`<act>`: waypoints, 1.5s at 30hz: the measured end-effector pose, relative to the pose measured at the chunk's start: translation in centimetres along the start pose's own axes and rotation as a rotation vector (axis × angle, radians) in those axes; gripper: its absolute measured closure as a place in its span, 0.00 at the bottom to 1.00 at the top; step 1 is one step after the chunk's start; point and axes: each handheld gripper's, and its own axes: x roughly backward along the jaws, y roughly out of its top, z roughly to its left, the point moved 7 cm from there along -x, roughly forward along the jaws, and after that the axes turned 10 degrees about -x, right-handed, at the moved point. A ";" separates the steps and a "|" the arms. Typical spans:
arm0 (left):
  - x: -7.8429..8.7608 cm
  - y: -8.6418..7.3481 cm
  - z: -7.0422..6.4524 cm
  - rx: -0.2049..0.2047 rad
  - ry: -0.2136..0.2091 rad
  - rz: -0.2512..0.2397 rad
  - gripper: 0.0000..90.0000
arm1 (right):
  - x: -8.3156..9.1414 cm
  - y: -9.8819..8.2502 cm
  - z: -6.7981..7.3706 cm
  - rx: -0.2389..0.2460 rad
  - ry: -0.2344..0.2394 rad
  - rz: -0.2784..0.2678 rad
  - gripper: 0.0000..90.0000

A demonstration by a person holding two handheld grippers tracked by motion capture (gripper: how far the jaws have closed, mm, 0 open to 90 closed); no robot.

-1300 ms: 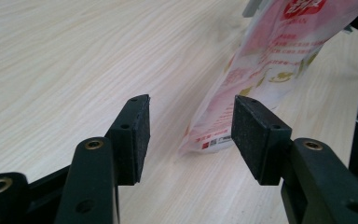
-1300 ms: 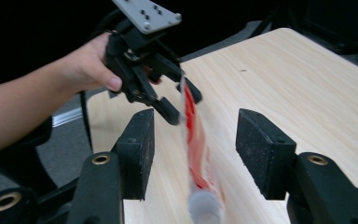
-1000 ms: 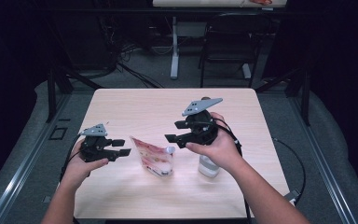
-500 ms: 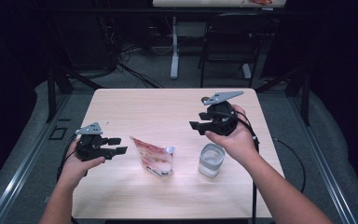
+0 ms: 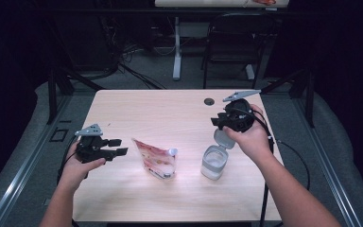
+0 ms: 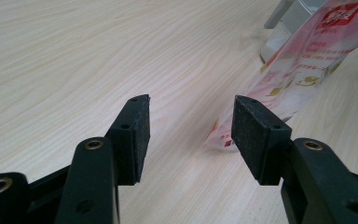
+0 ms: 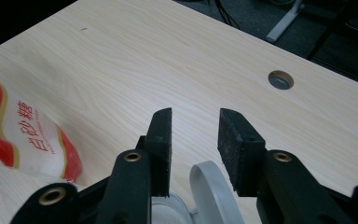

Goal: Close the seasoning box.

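Note:
A red and white spouted pouch (image 5: 155, 158) lies on the wooden table (image 5: 146, 109), near its middle. To its right stands a clear container (image 5: 213, 163) with its grey lid (image 5: 223, 138) flipped open. My left gripper (image 5: 119, 146) hovers just left of the pouch, open, and its own view shows the pouch (image 6: 303, 70) ahead to the right of the empty jaws (image 6: 191, 107). My right gripper (image 5: 216, 121) is behind the container. Its jaws (image 7: 195, 116) have just been closing and still stand apart with nothing between them, above the lid (image 7: 209, 186).
A round cable hole (image 5: 209, 101) sits in the table near the far edge, and the right gripper view has this hole (image 7: 280, 79) too. Beyond the table are a chair (image 5: 227, 52), a desk leg (image 5: 177, 47) and cables on the floor.
My right hand has drawn back from over the container toward the far right, and its jaws have narrowed. The container's lid now shows flipped open. The left hand has stayed put.

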 end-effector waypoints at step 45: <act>0.0 -0.5 1.2 0.011 0.102 0.015 0.46 | -2.1 -3.5 -6.1 -0.127 -0.123 0.074 1.00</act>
